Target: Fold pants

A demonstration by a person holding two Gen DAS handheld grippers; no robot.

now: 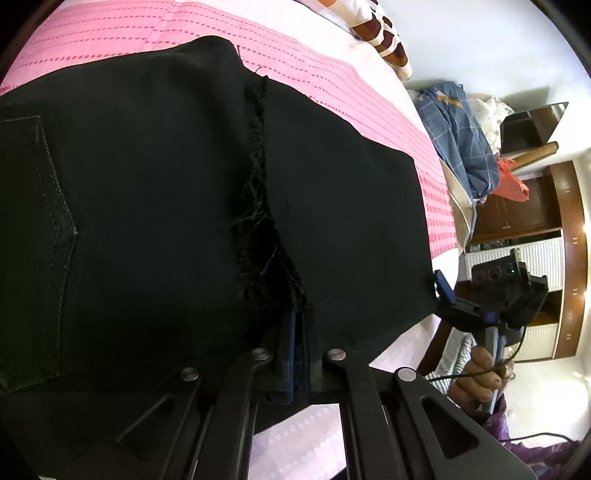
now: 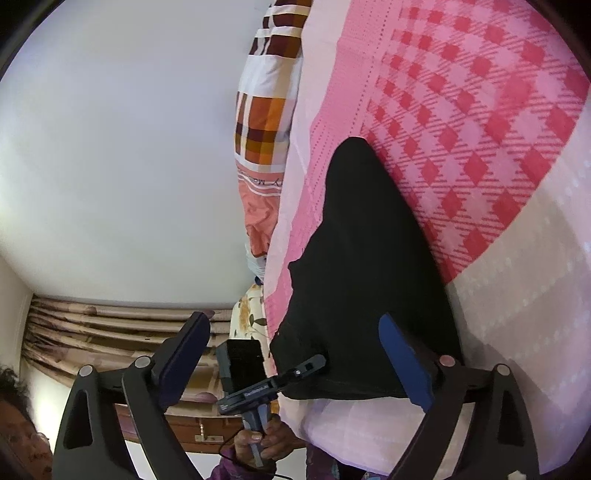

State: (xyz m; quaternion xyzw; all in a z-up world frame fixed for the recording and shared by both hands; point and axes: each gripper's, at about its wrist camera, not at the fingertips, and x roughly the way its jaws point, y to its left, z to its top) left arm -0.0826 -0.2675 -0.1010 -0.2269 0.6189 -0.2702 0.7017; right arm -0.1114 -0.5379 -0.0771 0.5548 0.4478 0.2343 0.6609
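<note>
Black pants point(image 1: 155, 192) lie spread on a pink patterned bed sheet point(image 1: 110, 33), a back pocket at the left and a frayed seam down the middle. My left gripper point(image 1: 297, 317) is shut on the pants' near edge where that seam ends, its blue pads pressed together. In the right wrist view the pants point(image 2: 362, 251) run away across the sheet point(image 2: 480, 110). My right gripper point(image 2: 295, 321) stands open around their near end, its blue finger point(image 2: 402, 362) against the cloth. A hand point(image 2: 258, 439) holds the left gripper point(image 2: 310, 363) at the pants' side edge. The right gripper point(image 1: 443, 291) sits at the pants' right corner.
A checked orange and brown pillow point(image 2: 266, 110) lies at the bed's head. A pile of blue checked cloth point(image 1: 458, 140) sits past the bed's right side, with wooden cupboards point(image 1: 569, 258) behind. Curtains point(image 2: 92, 332) hang beyond the bed's edge. A white wall point(image 2: 110, 147) fills the left.
</note>
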